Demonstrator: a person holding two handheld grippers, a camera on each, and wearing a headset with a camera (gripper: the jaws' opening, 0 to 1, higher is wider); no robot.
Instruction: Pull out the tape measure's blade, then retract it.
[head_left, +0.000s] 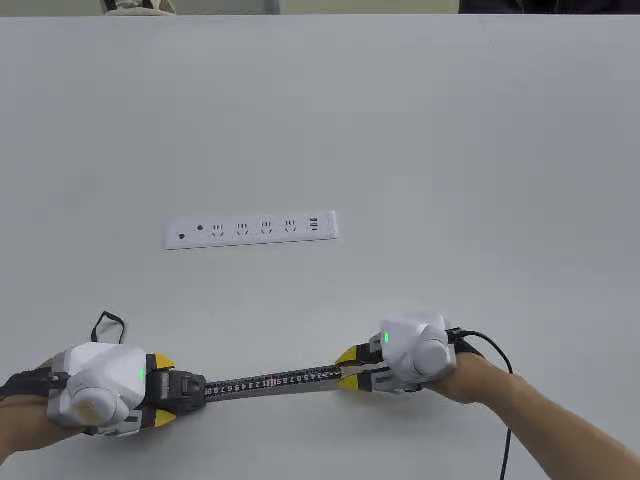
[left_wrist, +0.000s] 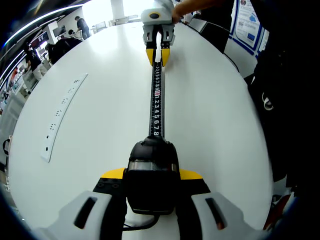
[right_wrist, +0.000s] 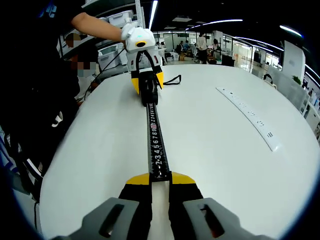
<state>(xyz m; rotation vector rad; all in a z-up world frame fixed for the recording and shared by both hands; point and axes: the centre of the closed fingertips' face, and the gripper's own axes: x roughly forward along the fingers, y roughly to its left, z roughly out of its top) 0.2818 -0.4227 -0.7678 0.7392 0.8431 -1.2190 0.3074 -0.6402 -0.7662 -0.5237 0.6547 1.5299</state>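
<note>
"Left gripper (head_left: 168, 390), nearest us: what's it holding?"
"It's clenched around the black tape measure (left_wrist: 151, 170), low over the white table (head_left: 450, 150), by its near edge."
"And the blade (head_left: 270, 381)?"
"Drawn out straight across to the right gripper (head_left: 347, 367), whose jaws pinch its tip. A power strip (head_left: 250, 229) lies well beyond both."

Bright, even overhead light falls on the white counter (head_left: 450, 150) in the head view, leaving only faint, soft shadows at the near edge. In the left gripper view the counter's far end blows out in glare. Ceiling strip lights (right_wrist: 153, 12) streak the right gripper view. Both gripper views bow strongly toward their edges; numerals on the blade (left_wrist: 156, 100) read sharp.
</note>
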